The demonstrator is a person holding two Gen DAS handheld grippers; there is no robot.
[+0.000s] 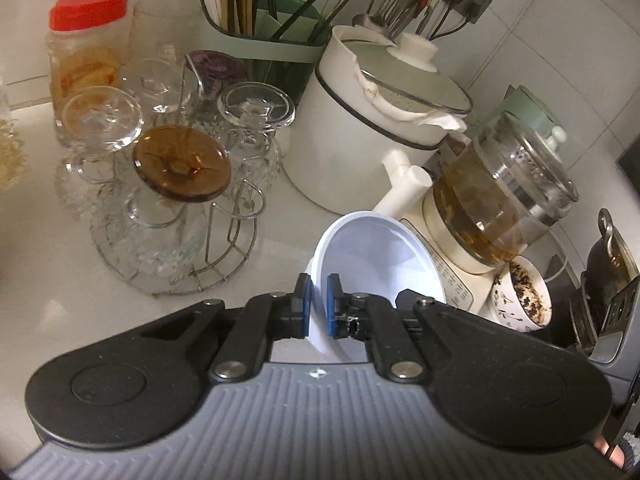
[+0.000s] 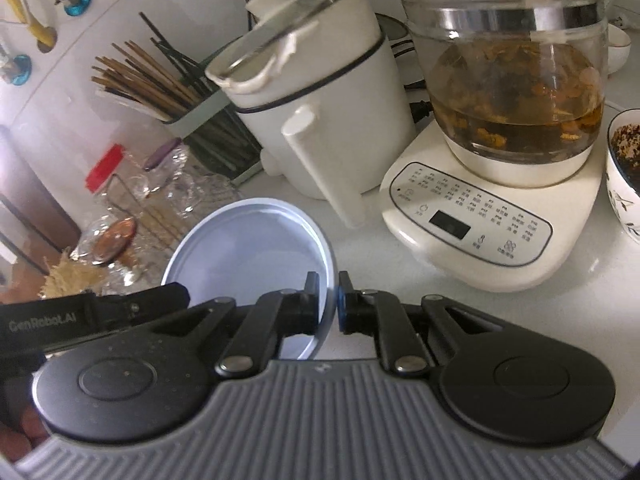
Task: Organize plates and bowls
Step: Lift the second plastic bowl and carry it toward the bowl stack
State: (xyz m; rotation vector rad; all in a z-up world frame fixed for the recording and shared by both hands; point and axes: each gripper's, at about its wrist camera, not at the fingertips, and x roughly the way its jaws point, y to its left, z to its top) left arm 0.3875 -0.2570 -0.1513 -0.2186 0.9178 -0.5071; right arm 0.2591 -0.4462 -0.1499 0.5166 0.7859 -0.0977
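In the left wrist view, a white deep bowl hangs tilted above the white counter, its opening turned up and to the right. My left gripper is shut on the bowl's left rim, one blue pad on each side of the wall. In the right wrist view, a pale bluish-white round plate is held tilted on edge, its face toward the camera. My right gripper is shut on the plate's right rim. The black body of my left gripper shows at the left, beside the plate's lower left edge.
Upturned glasses on a wire rack stand left of the bowl. Behind are a white lidded pot, a glass kettle of brown tea on a cream base, a patterned bowl of dark leaves and a chopstick holder.
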